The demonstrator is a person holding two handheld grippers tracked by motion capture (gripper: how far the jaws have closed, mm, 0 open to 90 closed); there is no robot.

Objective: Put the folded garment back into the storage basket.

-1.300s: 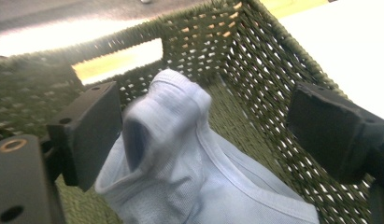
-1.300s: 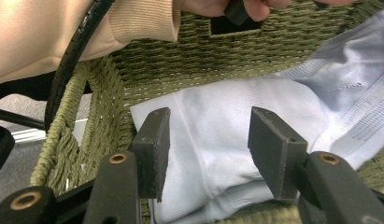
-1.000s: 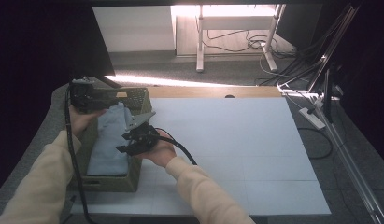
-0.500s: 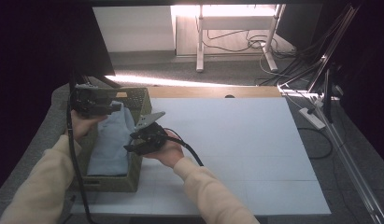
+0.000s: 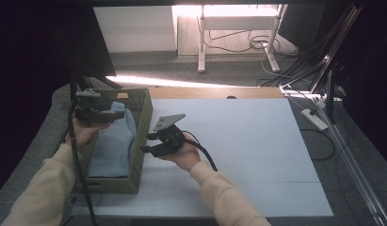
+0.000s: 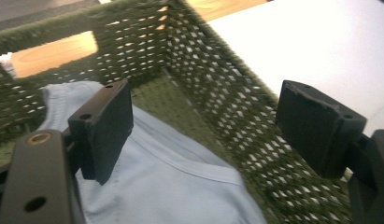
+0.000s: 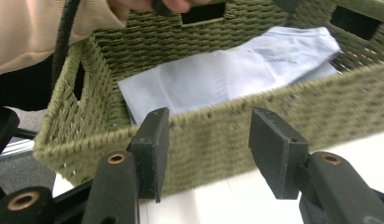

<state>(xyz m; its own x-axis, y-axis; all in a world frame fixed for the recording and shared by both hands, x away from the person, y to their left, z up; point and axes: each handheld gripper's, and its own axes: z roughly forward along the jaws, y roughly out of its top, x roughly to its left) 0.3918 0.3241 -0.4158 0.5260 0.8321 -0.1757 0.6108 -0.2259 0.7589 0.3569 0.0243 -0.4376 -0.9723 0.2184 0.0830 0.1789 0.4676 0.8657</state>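
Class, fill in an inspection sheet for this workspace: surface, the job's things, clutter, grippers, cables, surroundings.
Surface: white table top, bare at the right.
Job's things: folded light blue garment lying inside the green woven basket at the table's left edge.
Clutter: nothing seen.
Grippers: left gripper open above the garment, its jaws having just been closing, nothing between them; right gripper open, facing the basket's outer wall.
Cables: one trails from each gripper; more lie on the floor.
Surroundings: dark room, metal frame at right.
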